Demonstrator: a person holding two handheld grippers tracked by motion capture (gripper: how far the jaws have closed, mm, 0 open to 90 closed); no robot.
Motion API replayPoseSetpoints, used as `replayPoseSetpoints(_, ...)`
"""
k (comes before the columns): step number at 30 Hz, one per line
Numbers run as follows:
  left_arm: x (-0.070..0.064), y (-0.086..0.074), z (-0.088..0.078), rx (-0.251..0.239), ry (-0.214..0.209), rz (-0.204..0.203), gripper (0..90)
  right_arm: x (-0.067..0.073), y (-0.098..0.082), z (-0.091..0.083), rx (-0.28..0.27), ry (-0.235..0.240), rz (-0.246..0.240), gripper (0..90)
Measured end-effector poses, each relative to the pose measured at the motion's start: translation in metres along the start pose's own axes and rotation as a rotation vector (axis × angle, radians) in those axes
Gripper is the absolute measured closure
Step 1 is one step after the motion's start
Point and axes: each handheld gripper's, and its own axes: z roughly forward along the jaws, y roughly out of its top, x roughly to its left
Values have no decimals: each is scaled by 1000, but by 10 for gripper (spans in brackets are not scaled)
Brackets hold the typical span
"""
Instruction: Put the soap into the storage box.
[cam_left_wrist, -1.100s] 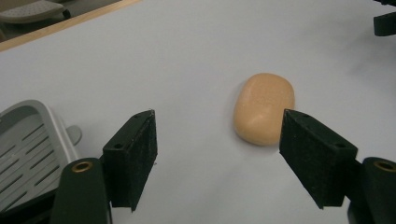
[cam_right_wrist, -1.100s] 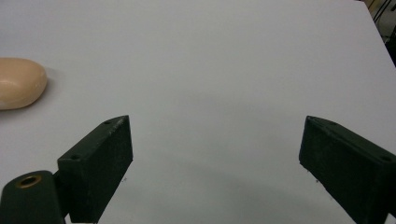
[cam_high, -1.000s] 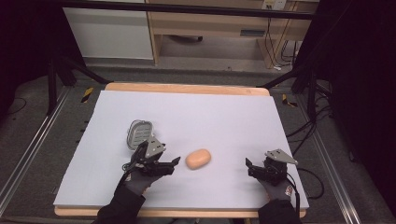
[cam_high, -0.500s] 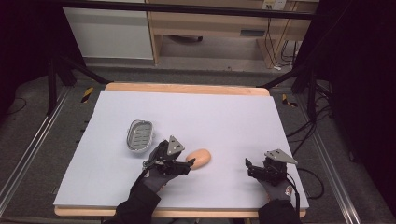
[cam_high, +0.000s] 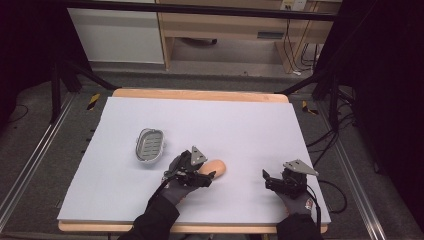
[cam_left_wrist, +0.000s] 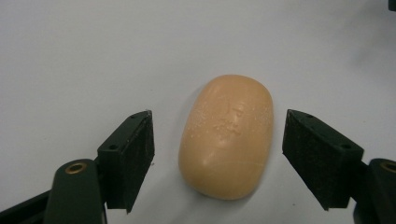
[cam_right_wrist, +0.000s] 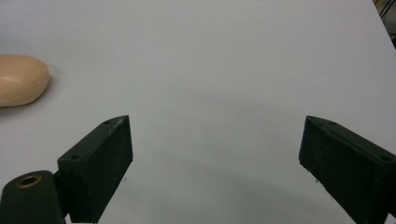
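Since the soap bar (cam_left_wrist: 226, 135) lies on the white table sheet (cam_high: 250, 125) lengthwise between the left gripper (cam_left_wrist: 218, 147)'s parted jaws (untouched either side), the idle, wide-open right gripper (cam_right_wrist: 215, 163) sits well off.

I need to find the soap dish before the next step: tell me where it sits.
In the high view, the soap dish lies on the white table, left of centre, just up-left of the left claw and the soap bar.

The high view is dim at its edges, with the white table (cam_high: 240, 125) evenly lit from above; both gripper views are bright but soft; the soap (cam_left_wrist: 227, 135) casts a faint shadow; the nearest black jaws blur slightly at the lower corners; no glare.
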Motion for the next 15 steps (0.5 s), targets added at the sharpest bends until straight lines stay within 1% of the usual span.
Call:
replayPoseSetpoints(3, -2, 1, 5, 19, -11, 17, 231, 0, 0, 0, 1, 3, 1, 114)
replayPoseSetpoints(4, -2, 1, 5, 19, -11, 17, 228, 0, 0, 0, 1, 3, 1, 114)
replayPoseSetpoints(8, -2, 3, 12, 55, -20, 33, 223, 0, 1, 0, 7, 5, 6, 115)
replayPoseSetpoints(10, -2, 2, 14, 62, -21, 34, 221, 1, 1, 0, 8, 8, 3, 114)
replayPoseSetpoints(11, -2, 2, 16, 73, -23, 39, 219, 1, 1, 0, 9, 9, 1, 114)
replayPoseSetpoints(12, -2, 2, 17, 69, -25, 35, 219, 1, 1, 0, 9, 9, 1, 114)
replayPoseSetpoints(14, -2, 2, 21, 89, -29, 47, 218, 0, 1, 1, 9, 5, -2, 114)
replayPoseSetpoints(15, -2, 2, 21, 89, -29, 47, 218, 0, 1, 1, 9, 5, -2, 114)
